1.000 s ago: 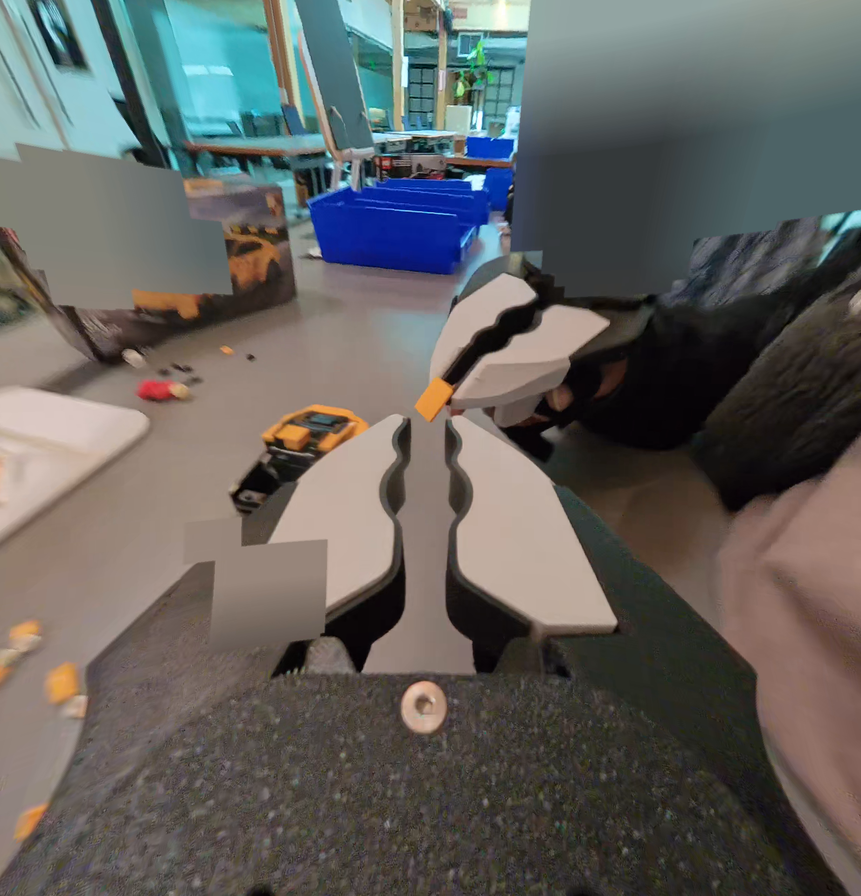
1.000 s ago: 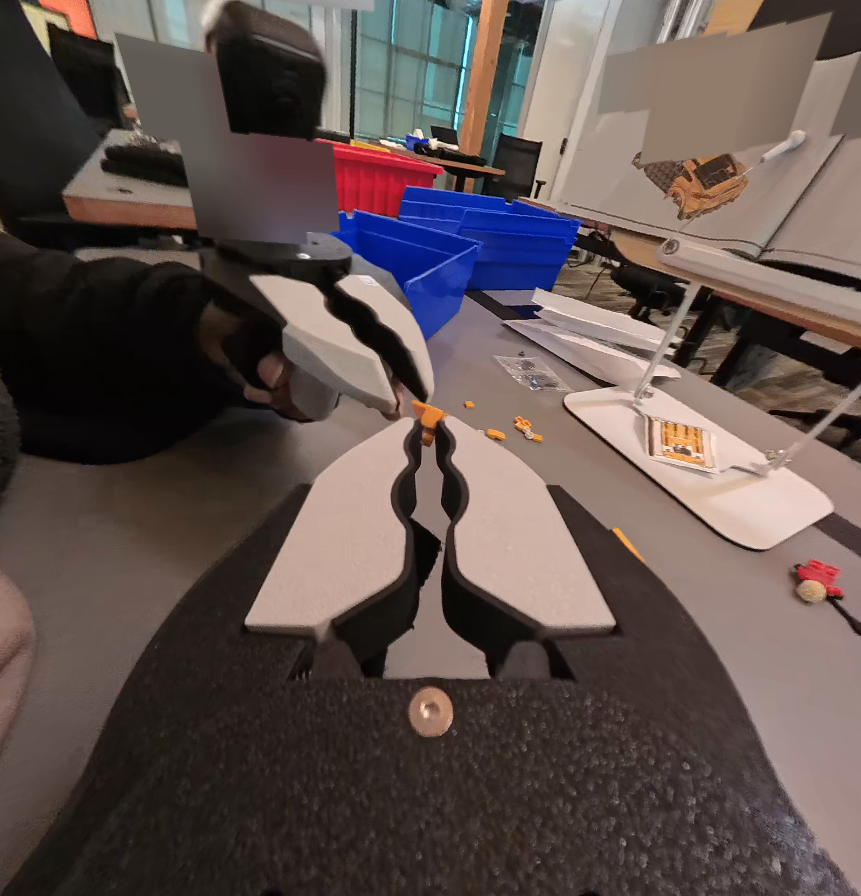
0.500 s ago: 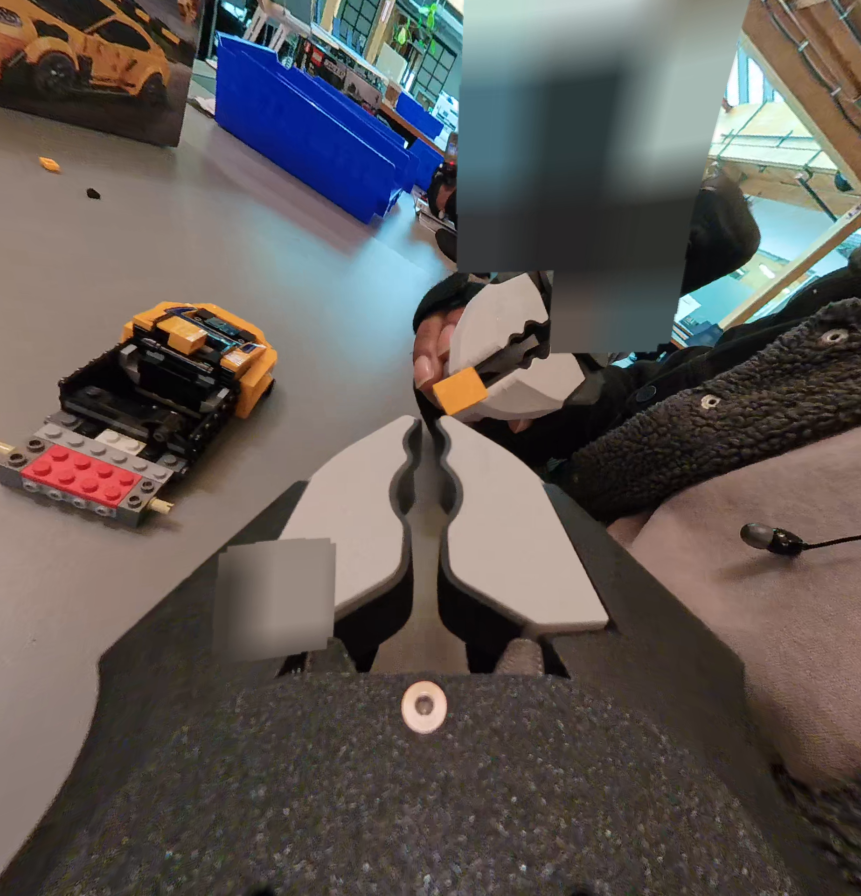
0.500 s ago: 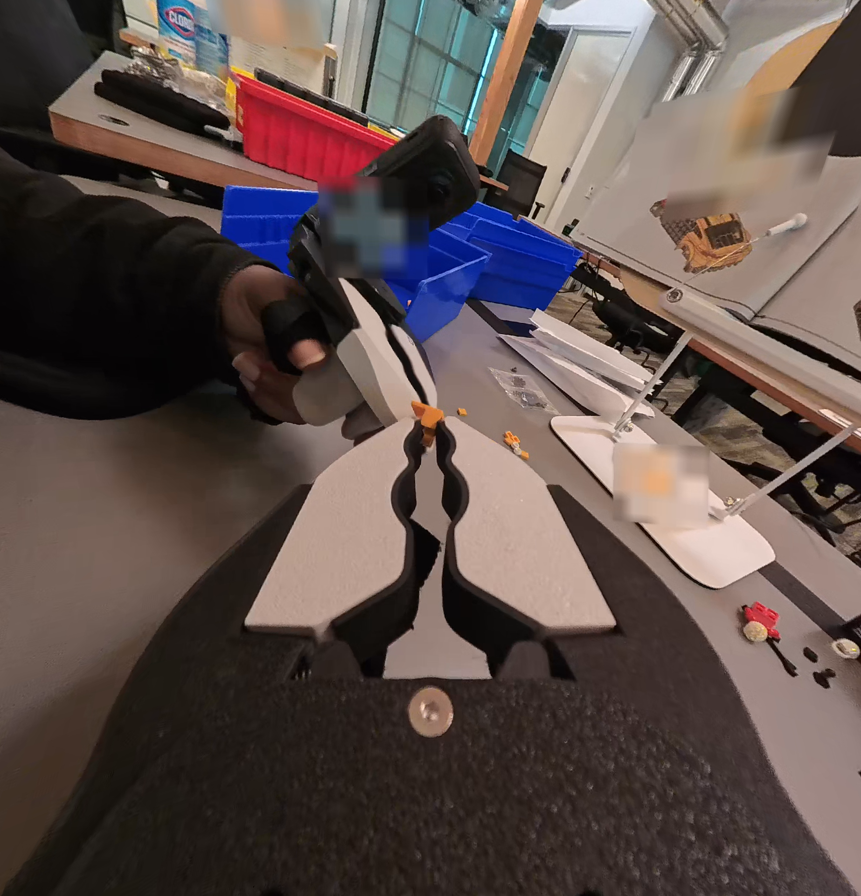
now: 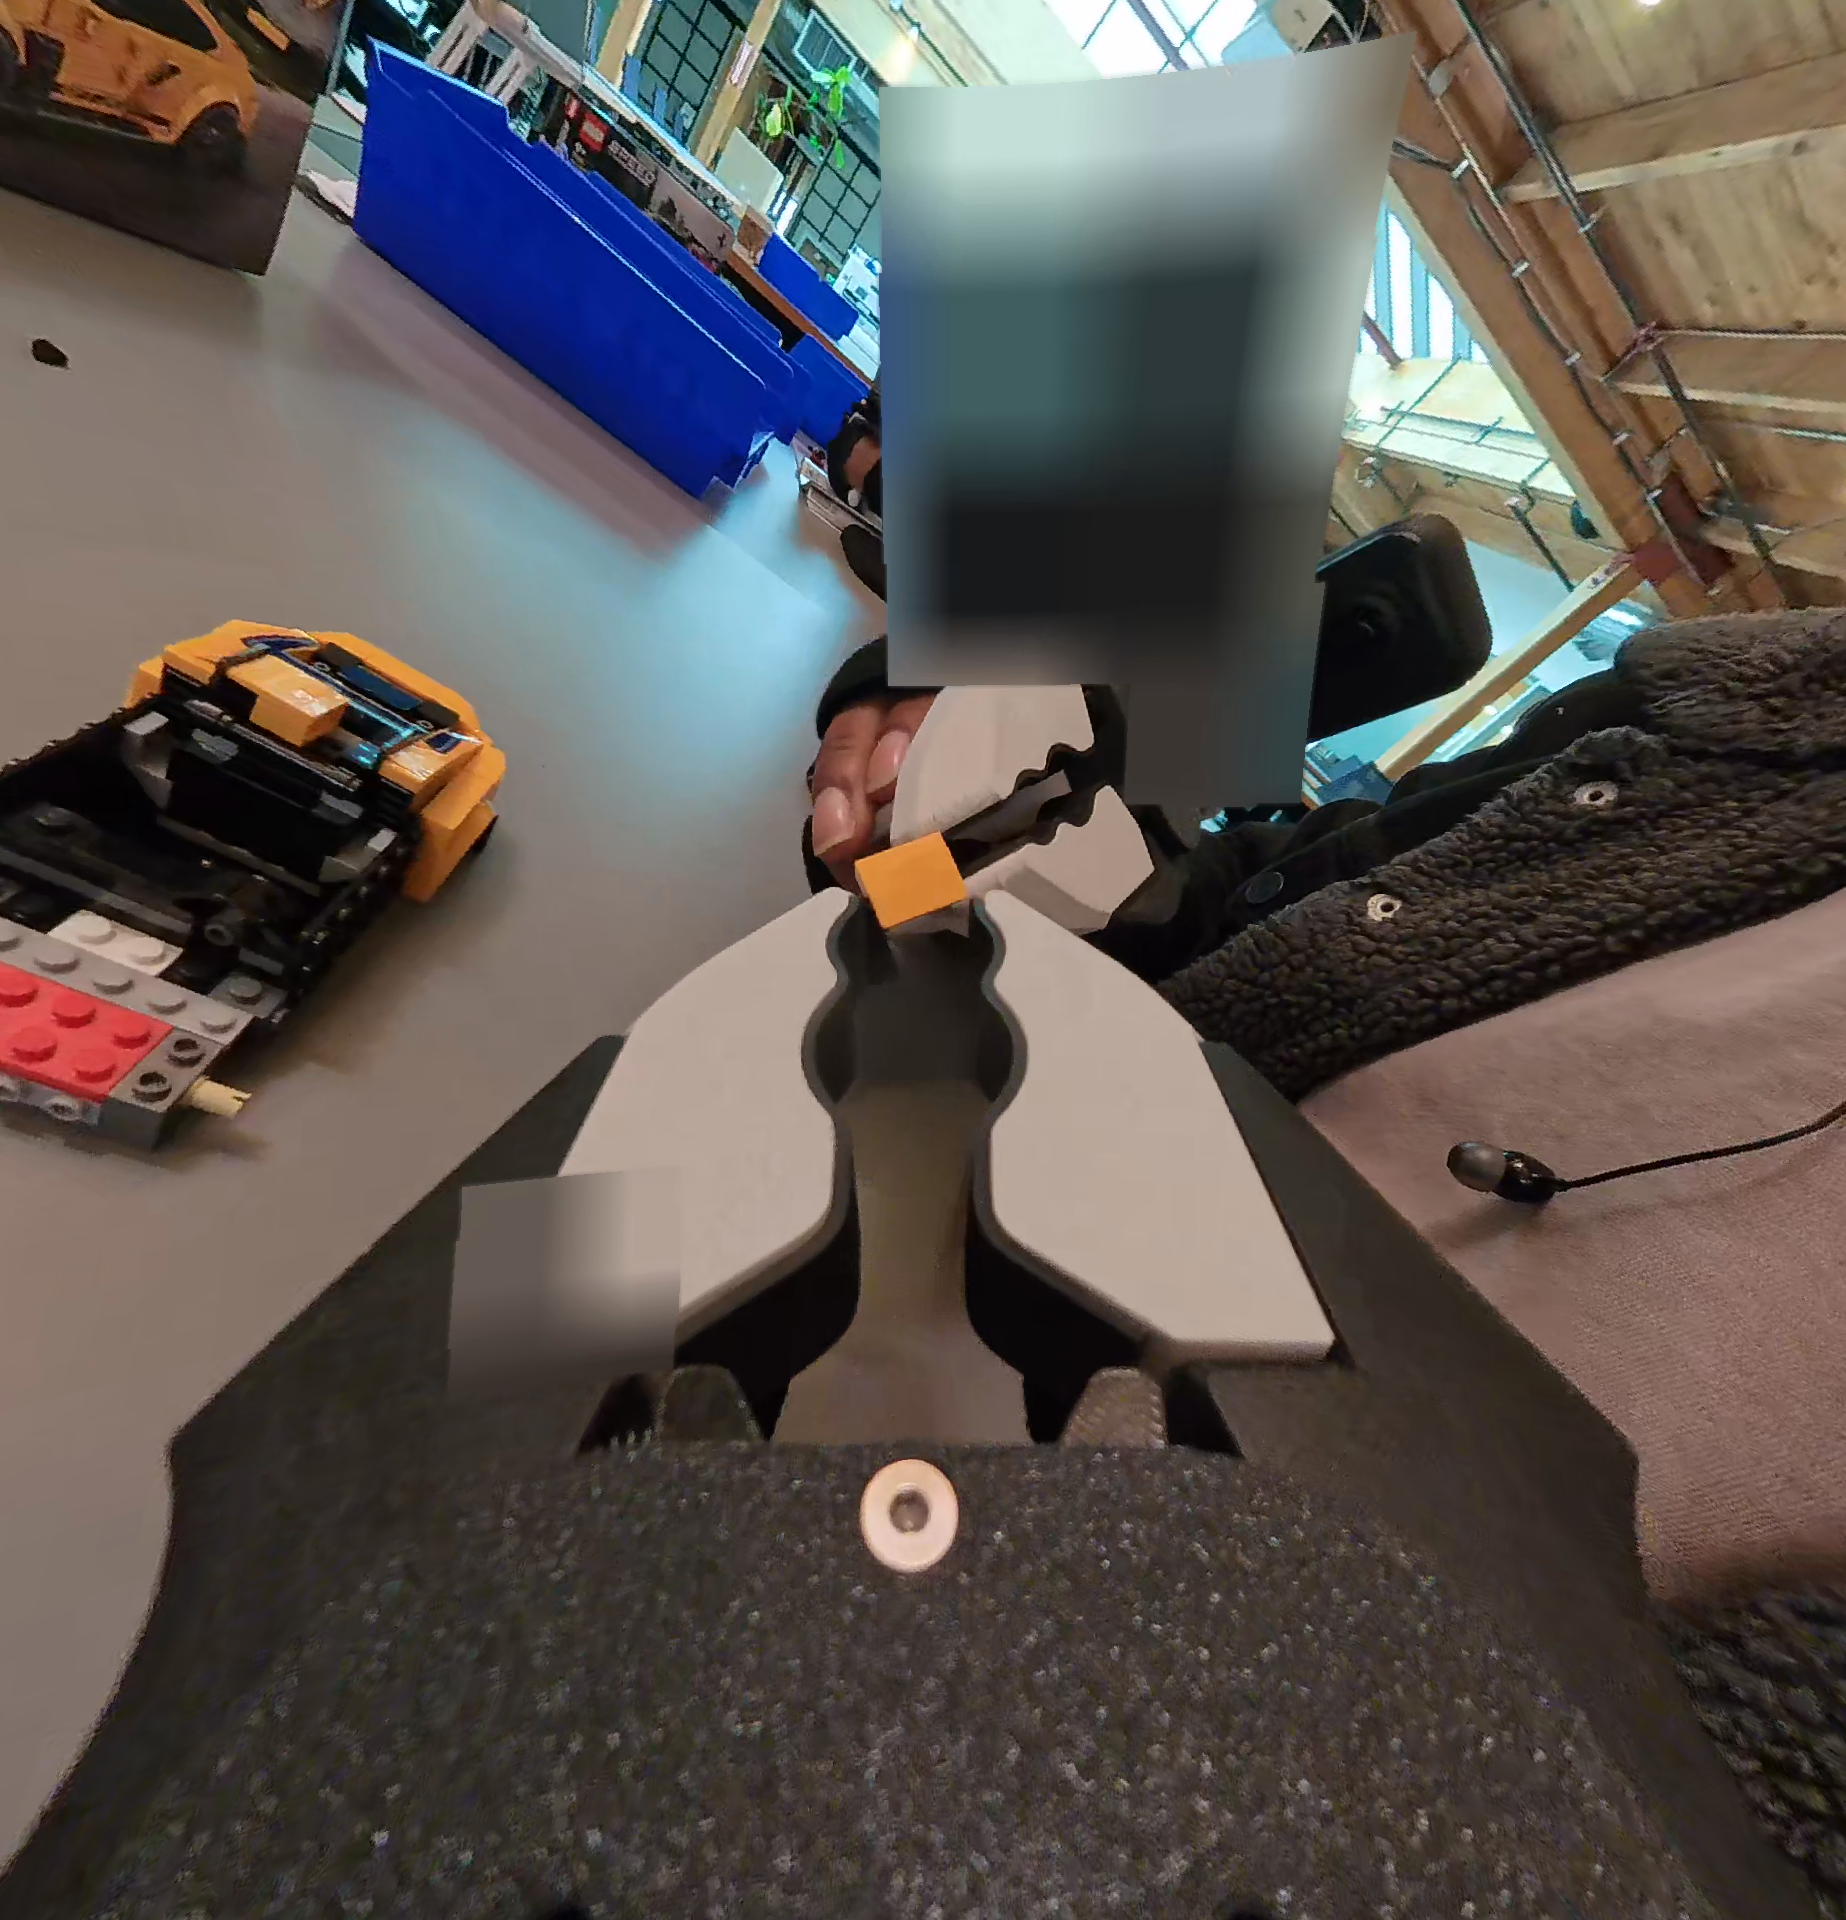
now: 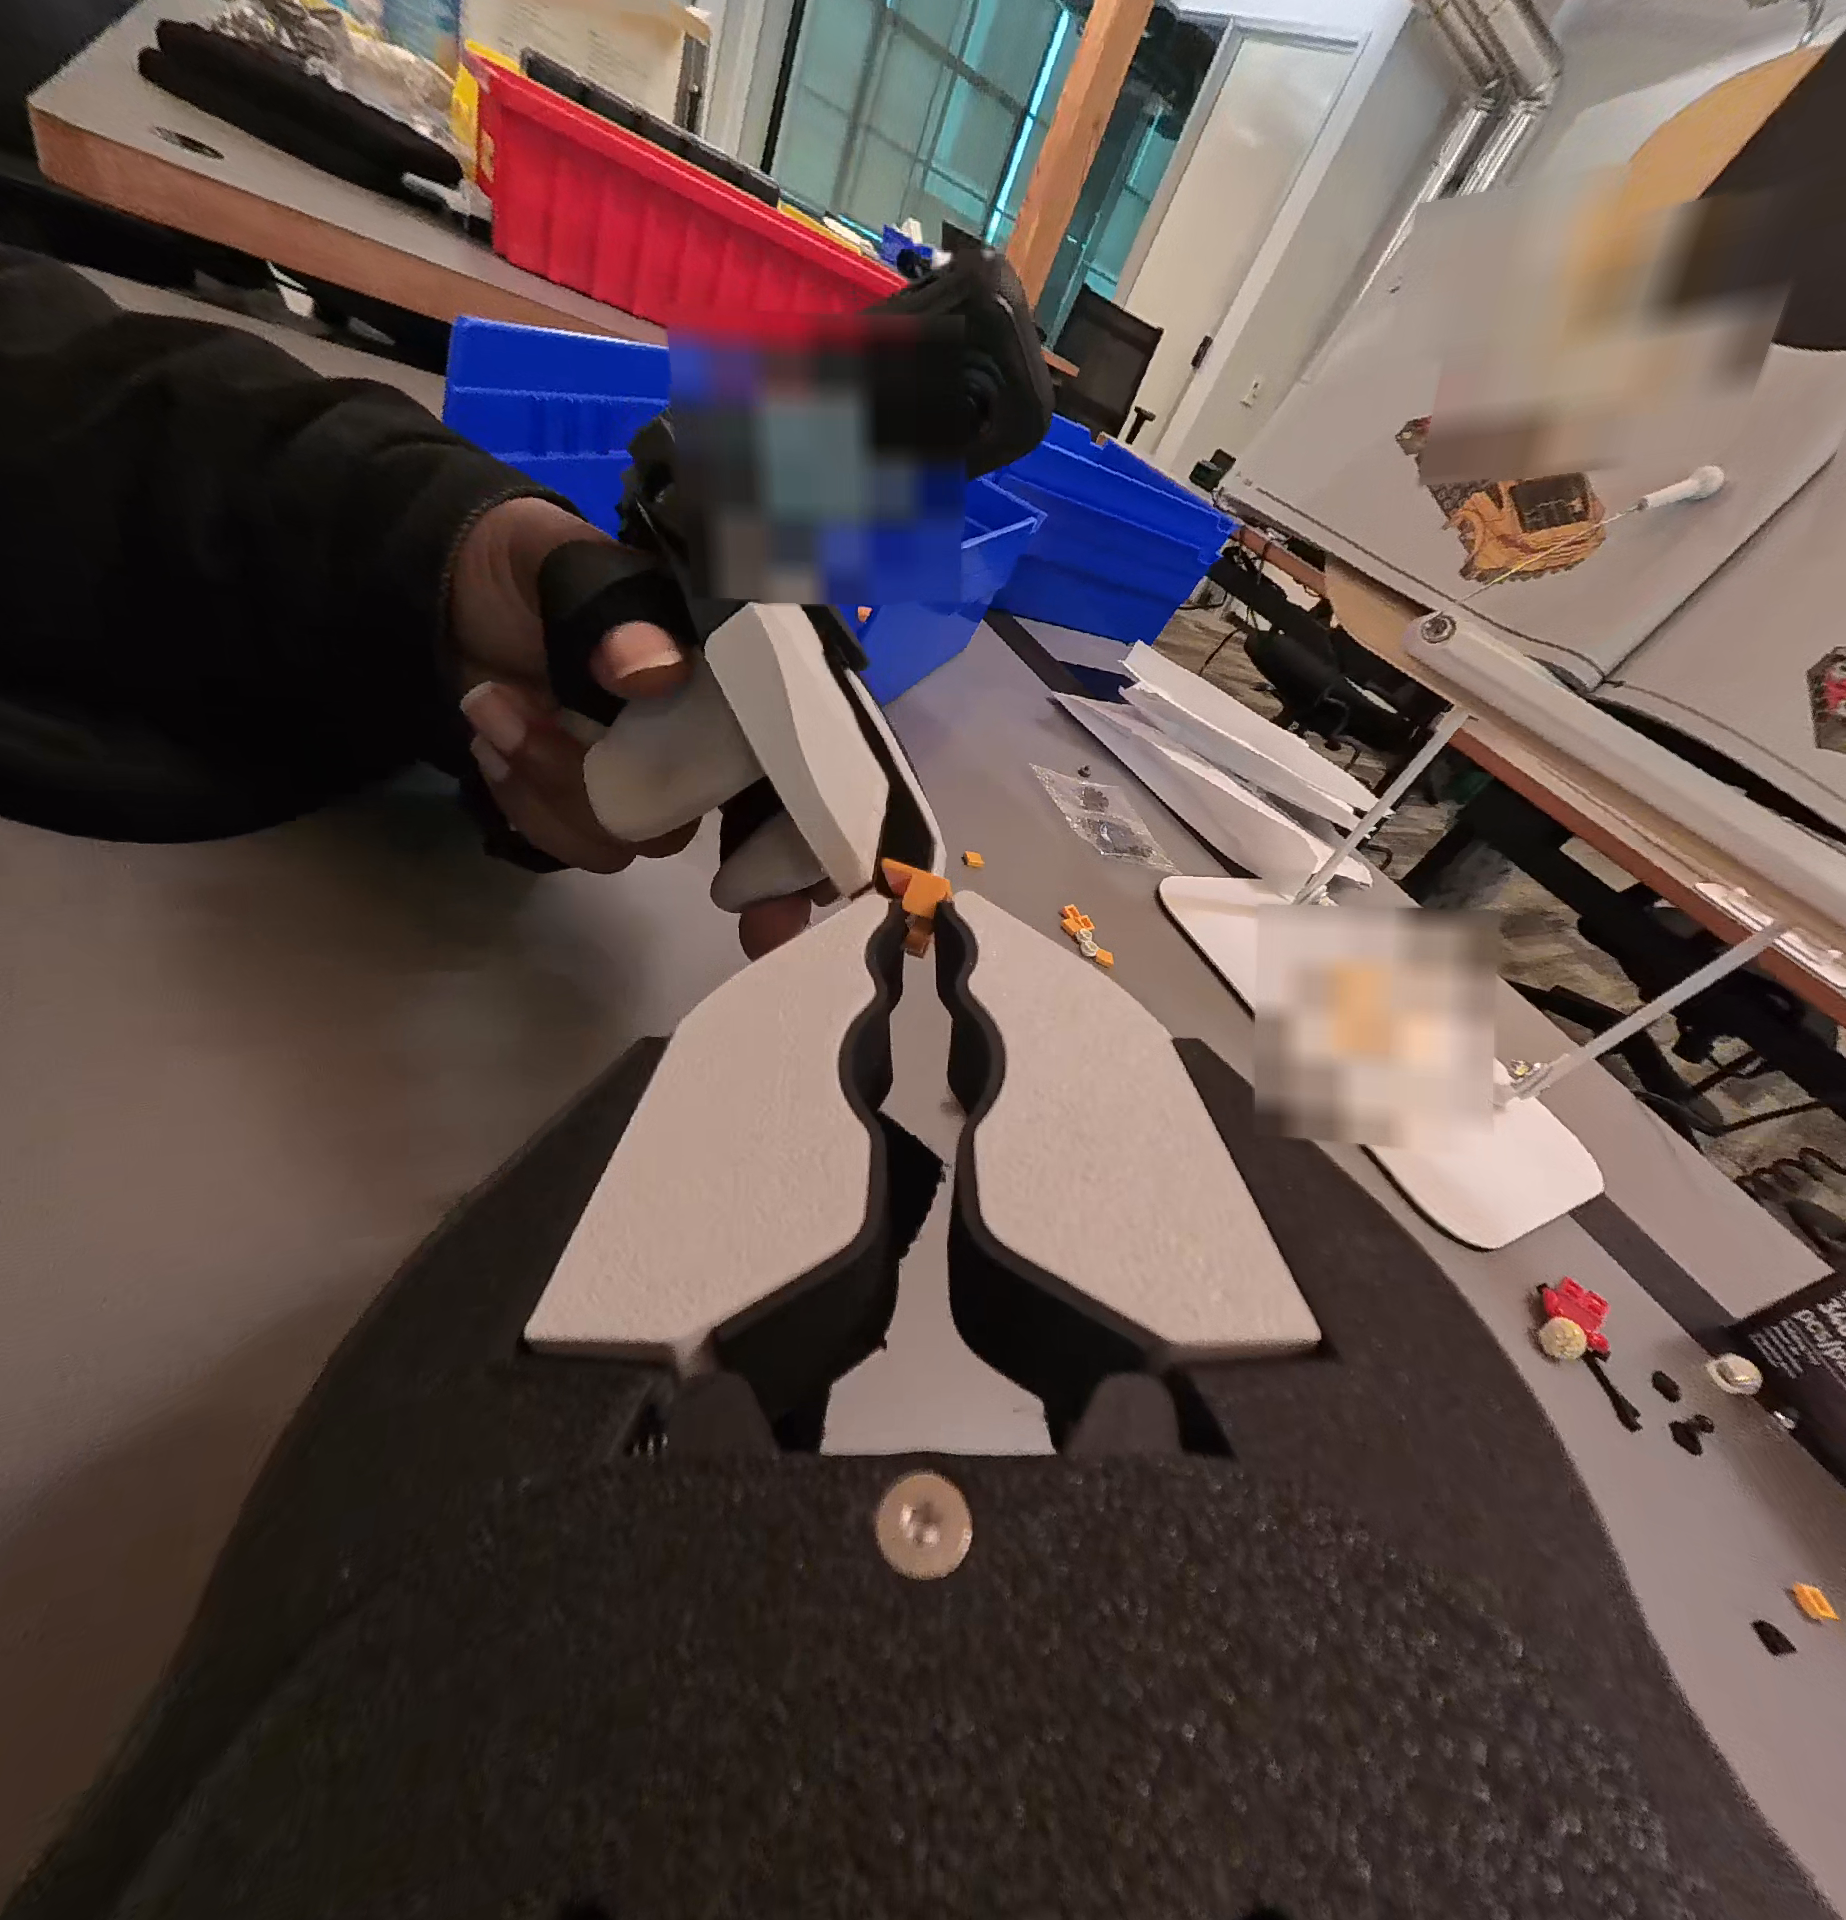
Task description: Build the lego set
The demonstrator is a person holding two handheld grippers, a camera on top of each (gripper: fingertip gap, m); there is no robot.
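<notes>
My right gripper (image 6: 917,920) is shut on a small orange brick (image 6: 924,891) and holds it above the grey table. My left gripper (image 5: 917,920) is open, its fingertips on either side of that orange brick (image 5: 908,878), which sits at the tip gap. In the left wrist view the right gripper (image 5: 950,862) comes in from behind the brick. In the right wrist view the left gripper (image 6: 893,868) comes in from the left, its tips meeting the brick. The part-built orange and black lego car (image 5: 275,810) with a red plate (image 5: 46,1029) stands on the table at the left.
Blue bins (image 5: 566,270) and the set's box (image 5: 119,94) stand at the back. In the right wrist view, an instruction booklet (image 6: 1625,416) rests on a white stand (image 6: 1470,1174), with loose orange pieces (image 6: 1085,925), a parts bag (image 6: 1106,821), a red piece (image 6: 1573,1309) and a red bin (image 6: 638,218). My two grippers' fingertips are within a few centimetres of each other.
My left gripper has tilted up, closed in on the orange brick and opened its jaws wider around it. My right gripper has kept hold of the brick.
</notes>
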